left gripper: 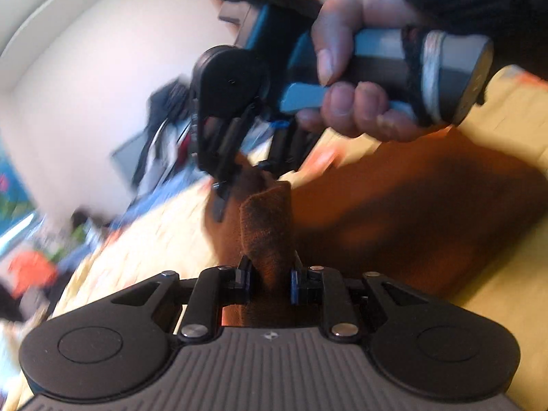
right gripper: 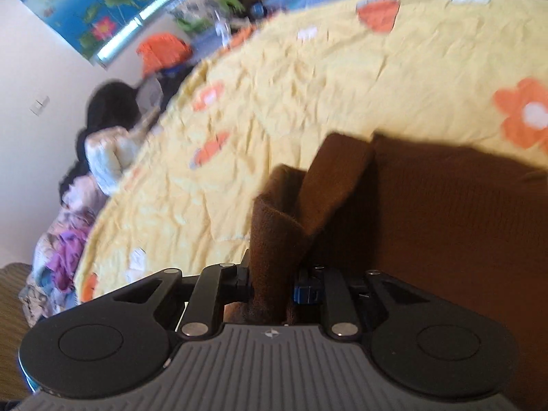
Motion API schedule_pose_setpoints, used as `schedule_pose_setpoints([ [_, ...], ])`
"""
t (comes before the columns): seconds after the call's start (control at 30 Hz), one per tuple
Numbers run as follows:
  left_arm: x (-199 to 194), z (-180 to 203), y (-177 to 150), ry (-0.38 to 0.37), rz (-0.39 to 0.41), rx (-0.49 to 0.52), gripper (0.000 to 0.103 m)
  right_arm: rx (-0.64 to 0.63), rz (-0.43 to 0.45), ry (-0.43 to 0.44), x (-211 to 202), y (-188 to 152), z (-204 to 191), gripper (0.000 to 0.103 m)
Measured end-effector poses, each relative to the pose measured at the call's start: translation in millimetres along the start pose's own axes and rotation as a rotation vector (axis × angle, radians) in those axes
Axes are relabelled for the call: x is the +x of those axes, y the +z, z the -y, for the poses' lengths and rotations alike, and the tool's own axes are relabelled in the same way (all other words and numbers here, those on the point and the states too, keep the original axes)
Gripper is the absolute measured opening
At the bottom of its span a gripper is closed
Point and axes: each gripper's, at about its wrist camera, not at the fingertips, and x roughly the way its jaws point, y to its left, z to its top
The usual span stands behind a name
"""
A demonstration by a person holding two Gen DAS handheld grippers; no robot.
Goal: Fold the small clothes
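Two grippers are closed to a narrow gap, each clamped on a fold of the same brown knitted garment [right gripper: 445, 226]. In the left wrist view, the left gripper [left gripper: 270, 282] is seen with its black fingers [left gripper: 244, 279] pressed against either side of an upright ridge of the brown cloth, which rises between them and ends in a rounded, folded top. In the same view the right gripper [left gripper: 239, 174] is seen farther off, held by a hand [left gripper: 349, 78] wrapped round its grey and blue handle, its tips pinched on another raised part of the cloth, though blur hides the exact contact. In the right wrist view, the right gripper [right gripper: 270, 282] is seen nipping a standing fold of the garment, with a second flap leaning to the right just behind it.

The garment is a dark, rusty brown with a fine ribbed knit and a soft, slightly fuzzy surface. Most of it is spread to the right of both grippers on a yellow bedspread [right gripper: 308, 85] printed with orange and white flowers; only the pinched edges are lifted off it. The gripped folds lie directly between the fingers, at the near edge of the cloth. Beyond the bed, piles of clothes [right gripper: 68, 239] and a lotus picture [right gripper: 96, 7] on the wall are seen, blurred.
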Motion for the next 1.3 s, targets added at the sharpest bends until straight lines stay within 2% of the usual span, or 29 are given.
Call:
schedule_pose_setpoints([
  [0.07,-3.8,22.1,23.1,-0.071,0.072,0.018,0.019,-0.008,0.066,-0.011,-46.6,-0.4,14.7,0.026],
  [0.13,-0.5,48.0,38.6,-0.159,0.092,0.042,0.019,0.003,0.106,-0.058,-88.0,-9.0,38.6,0.025],
  [0.17,4.5,62.3,41.7,-0.205,0.083,0.058,0.019,0.026,0.108,-0.085,-103.1,-15.6,55.6,0.026],
  [0.23,17.5,95.2,39.0,-0.312,0.024,0.126,0.020,0.121,0.102,-0.156,-120.4,-34.2,100.8,0.034],
  [0.27,19.6,107.4,35.1,-0.335,0.003,0.170,0.020,0.186,0.106,-0.211,-125.6,-44.9,122.9,0.038],
  [0.3,12.9,115.5,30.3,-0.281,0.048,0.203,0.020,0.262,0.101,-0.259,-129.9,-54.7,142.3,0.050],
  [0.33,5.7,116.0,26.7,-0.277,0.082,0.218,0.021,0.316,0.108,-0.269,-134.1,-64.6,155.8,0.053],
  [0.4,-2.9,106.4,22.9,-0.333,0.099,0.203,0.025,0.342,0.171,-0.173,-145.1,-77.6,165.3,0.055],
  [0.5,-16.4,98.3,21.7,-0.341,0.122,0.198,0.030,0.319,0.214,-0.115,-148.7,-76.9,163.1,0.057],
  [0.57,-22.5,94.3,21.9,-0.338,0.110,0.192,0.039,0.300,0.194,-0.102,-139.1,-70.7,160.5,0.057],
  [0.6,-27.0,94.0,20.7,-0.337,0.111,0.188,0.049,0.275,0.178,-0.124,-129.0,-67.8,154.9,0.057],
  [0.63,-31.9,92.5,18.2,-0.332,0.119,0.187,0.061,0.238,0.159,-0.157,-121.6,-65.9,151.0,0.044],
  [0.7,-39.7,88.2,10.9,-0.299,0.151,0.194,0.070,0.173,0.121,-0.190,-114.3,-65.0,145.0,0.019],
  [0.77,-48.5,79.6,0.0,-0.276,0.182,0.200,0.073,0.119,0.135,-0.188,-122.3,-61.7,137.3,0.018],
  [0.8,-43.1,72.9,-6.8,-0.262,0.185,0.206,0.078,0.106,0.148,-0.193,-132.7,-61.6,137.2,0.018],
  [0.9,-34.3,68.1,-20.9,-0.220,0.146,0.215,0.080,0.167,0.152,-0.240,-143.6,-66.0,159.9,0.017],
  [0.97,-25.0,66.2,-24.4,-0.203,0.101,0.218,0.080,0.249,0.150,-0.220,-145.8,-76.7,170.5,0.027],
  [1.0,-26.1,62.4,-25.9,-0.195,0.087,0.212,0.080,0.277,0.160,-0.218,-150.6,-82.1,169.3,0.051],
  [1.03,-27.3,58.3,-27.4,-0.186,0.079,0.205,0.080,0.271,0.190,-0.213,-157.8,-86.8,163.5,0.071],
  [1.07,-27.8,54.5,-27.6,-0.177,0.072,0.197,0.080,0.255,0.232,-0.208,-167.4,-93.6,155.0,0.075],
  [1.1,-27.9,51.1,-26.7,-0.173,0.066,0.189,0.080,0.254,0.261,-0.180,-176.2,-99.2,147.6,0.074],
  [1.17,-27.2,46.2,-27.0,-0.169,0.047,0.178,0.080,0.279,0.266,-0.050,-184.3,-109.7,138.1,0.073],
  [1.2,-26.2,44.3,-26.5,-0.165,0.038,0.170,0.080,0.280,0.250,-0.012,-183.3,-113.7,132.9,0.073],
  [1.3,-19.8,41.7,-19.2,-0.177,0.018,0.112,0.080,0.253,0.167,-0.036,-166.6,-120.9,117.6,0.073],
])
